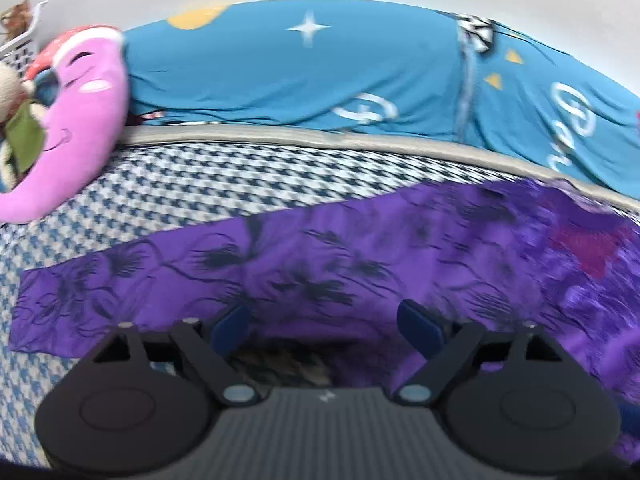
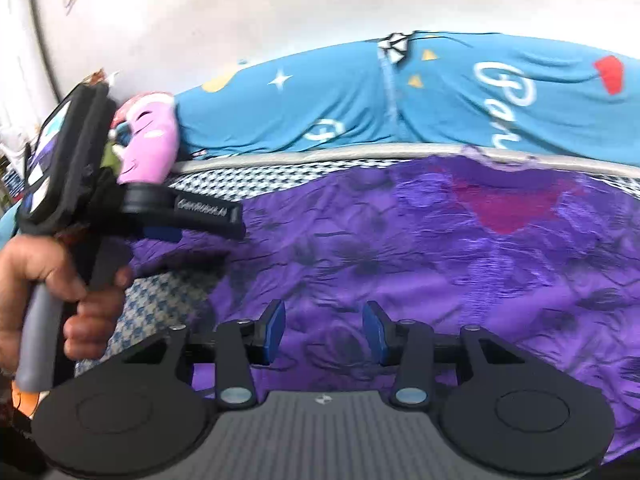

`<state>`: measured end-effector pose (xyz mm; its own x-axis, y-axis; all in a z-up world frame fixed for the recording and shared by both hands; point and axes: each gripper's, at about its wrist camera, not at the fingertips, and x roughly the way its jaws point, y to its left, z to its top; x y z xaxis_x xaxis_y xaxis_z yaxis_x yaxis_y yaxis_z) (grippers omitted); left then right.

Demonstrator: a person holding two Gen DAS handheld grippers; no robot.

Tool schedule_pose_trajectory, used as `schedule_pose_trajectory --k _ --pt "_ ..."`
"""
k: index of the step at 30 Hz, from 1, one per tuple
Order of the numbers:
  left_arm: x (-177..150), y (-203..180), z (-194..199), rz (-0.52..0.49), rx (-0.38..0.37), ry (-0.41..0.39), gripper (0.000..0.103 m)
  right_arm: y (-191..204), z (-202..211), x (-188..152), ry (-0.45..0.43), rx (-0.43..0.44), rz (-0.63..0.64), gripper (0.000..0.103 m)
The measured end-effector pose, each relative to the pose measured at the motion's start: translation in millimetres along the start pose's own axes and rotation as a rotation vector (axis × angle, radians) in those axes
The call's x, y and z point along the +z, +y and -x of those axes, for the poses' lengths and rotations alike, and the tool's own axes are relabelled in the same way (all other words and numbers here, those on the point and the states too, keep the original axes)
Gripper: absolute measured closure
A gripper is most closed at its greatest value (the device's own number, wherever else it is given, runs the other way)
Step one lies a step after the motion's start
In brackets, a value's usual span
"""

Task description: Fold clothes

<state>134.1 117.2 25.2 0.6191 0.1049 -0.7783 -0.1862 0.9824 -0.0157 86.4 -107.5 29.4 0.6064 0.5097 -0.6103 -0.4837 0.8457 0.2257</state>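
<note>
Right wrist view, crinkled purple garment [image 2: 400, 264] with dark floral print, spread flat; both grippers' jaws spread

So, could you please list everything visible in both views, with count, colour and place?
garment: one, purple with dark flower print and a magenta patch, spread on the bed
sheet: one, blue-white houndstooth, under the garment
blanket: one, blue with white stars and script, behind, along the wall
pillow: one, pink with a face, left end of the bed
plush toy: one, beige and green, beside the pillow
basket: one, white, far left
wall: white, behind
hand: one, holding the left gripper's handle
left gripper: open, over the garment
right gripper: open, over the garment
</note>
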Motion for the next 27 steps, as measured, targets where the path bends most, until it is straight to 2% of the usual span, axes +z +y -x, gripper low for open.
schedule_pose_trajectory --k 11,15,20,27 --pt "-14 -39 6 -0.079 -0.072 0.03 0.011 -24 17 3 -0.011 -0.063 -0.043 0.059" --pt "-18 -46 13 -0.088 -0.099 0.032 0.011 -37 29 8 -0.026 -0.117 -0.059 0.059" --pt "-25 -54 20 -0.113 -0.124 0.035 0.01 -65 51 18 -0.057 -0.183 -0.118 0.053" --pt "-37 -65 28 -0.171 -0.137 0.014 0.01 -120 87 26 -0.11 -0.293 -0.187 0.053"
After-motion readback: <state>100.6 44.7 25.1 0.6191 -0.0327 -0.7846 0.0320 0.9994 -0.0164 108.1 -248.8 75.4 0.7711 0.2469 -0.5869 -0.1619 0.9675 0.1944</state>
